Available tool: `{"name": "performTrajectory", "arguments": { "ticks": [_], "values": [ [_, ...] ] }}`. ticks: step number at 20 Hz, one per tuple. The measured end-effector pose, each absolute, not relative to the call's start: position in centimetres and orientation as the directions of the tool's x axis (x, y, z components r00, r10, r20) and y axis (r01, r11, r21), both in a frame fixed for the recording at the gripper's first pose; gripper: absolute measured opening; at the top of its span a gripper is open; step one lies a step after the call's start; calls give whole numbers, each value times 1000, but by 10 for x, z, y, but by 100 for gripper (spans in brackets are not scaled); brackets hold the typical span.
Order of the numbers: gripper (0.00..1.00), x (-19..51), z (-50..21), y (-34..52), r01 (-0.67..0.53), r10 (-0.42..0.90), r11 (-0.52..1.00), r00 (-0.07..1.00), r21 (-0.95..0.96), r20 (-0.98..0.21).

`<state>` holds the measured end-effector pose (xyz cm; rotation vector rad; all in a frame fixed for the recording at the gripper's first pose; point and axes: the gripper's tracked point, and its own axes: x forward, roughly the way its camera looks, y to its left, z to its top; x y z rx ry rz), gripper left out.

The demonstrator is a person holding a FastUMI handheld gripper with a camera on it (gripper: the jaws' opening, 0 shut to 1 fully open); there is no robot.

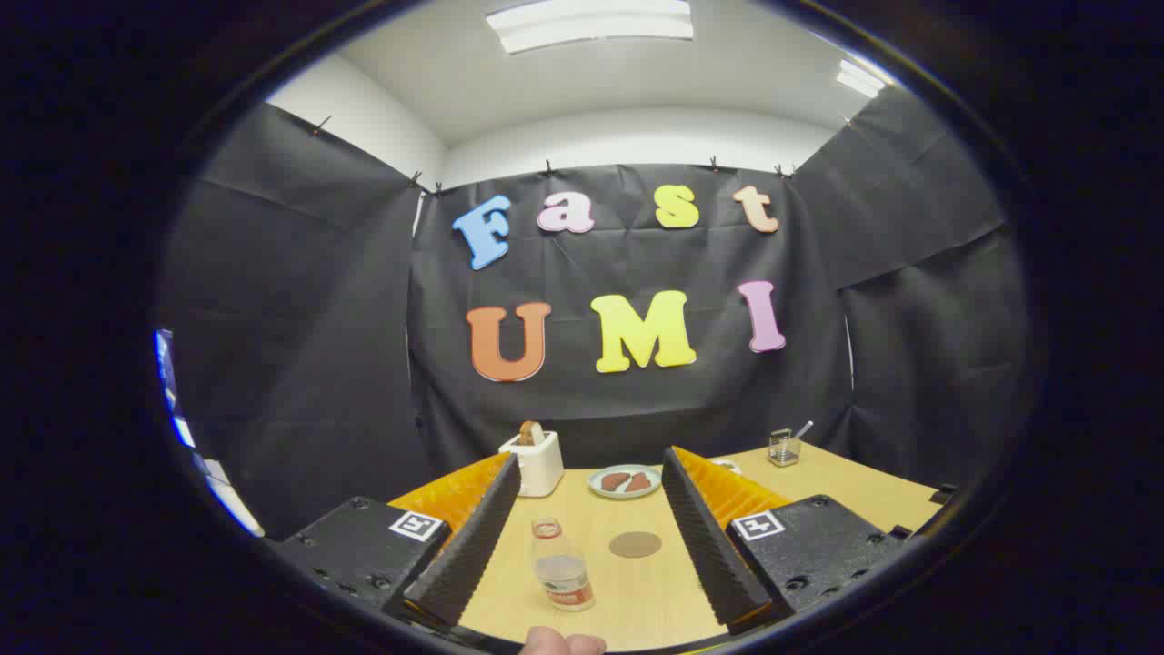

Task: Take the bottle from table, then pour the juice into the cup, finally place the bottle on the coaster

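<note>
Here — bottle between open claw fingers

Gripper-mounted fisheye, low over table, facing forward between spread jaws toward booth wall.

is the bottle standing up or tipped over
Upright: the bottle stands on the table, neck up, between the open fingers of the hand-held gripper, untouched.

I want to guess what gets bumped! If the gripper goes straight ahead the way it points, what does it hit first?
Probably the bottle, standing on the table between the open fingers. The coaster lies further on, though depth is hard to judge.
</note>
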<state>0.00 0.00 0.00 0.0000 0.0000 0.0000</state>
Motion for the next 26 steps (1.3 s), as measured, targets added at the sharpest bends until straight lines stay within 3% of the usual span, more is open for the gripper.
{"name": "performTrajectory", "arguments": {
  "ticks": [26],
  "values": [
    [100,-17,-6,15,5,-5,1000,1000,-13,-14]
  ]
}}
